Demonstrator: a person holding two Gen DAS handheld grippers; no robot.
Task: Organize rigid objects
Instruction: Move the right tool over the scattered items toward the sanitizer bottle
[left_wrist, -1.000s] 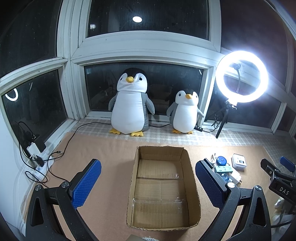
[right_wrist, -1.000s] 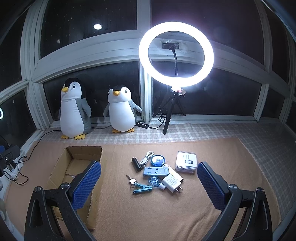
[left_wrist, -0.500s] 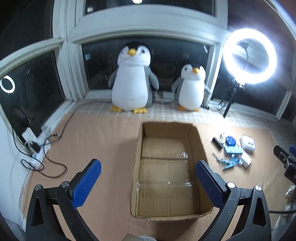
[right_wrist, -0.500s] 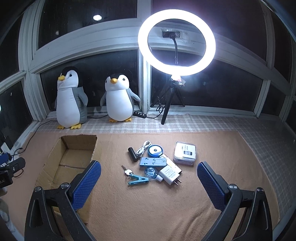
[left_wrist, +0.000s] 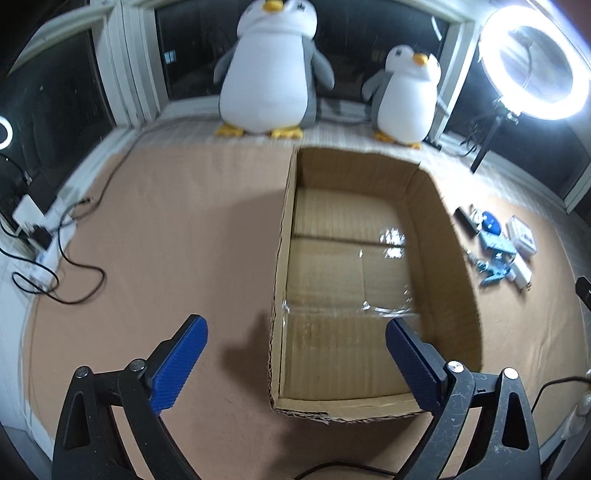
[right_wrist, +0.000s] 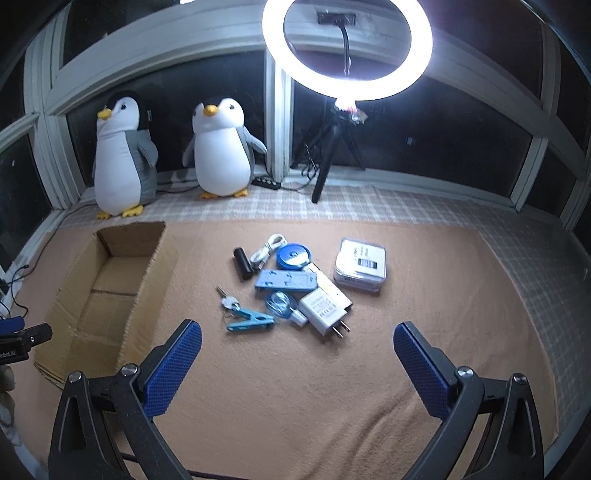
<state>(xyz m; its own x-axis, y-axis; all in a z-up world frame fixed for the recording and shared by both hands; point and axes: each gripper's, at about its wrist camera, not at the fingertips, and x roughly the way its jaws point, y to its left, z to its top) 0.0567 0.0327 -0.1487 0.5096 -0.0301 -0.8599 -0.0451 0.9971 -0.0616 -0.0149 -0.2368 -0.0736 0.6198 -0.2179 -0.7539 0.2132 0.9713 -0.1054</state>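
While both grippers hang spread and empty, we list: box (right_wrist: 110, 291), nothing in it; clutter right of the box — clip (right_wrist: 249, 320), keys (right_wrist: 228, 301), charger (right_wrist: 325, 310). Right gripper (right_wrist: 297, 363) should straddle the clip alone, clear of the keys; left gripper (left_wrist: 295, 360) idles at the box.

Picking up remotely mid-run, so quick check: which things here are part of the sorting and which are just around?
Job items:
cardboard box, nothing in it
white charger
blue clip
keys
blue strip
round blue case
black cylinder
white cable
clear square case

Just around:
two plush penguins
ring light
black power strip
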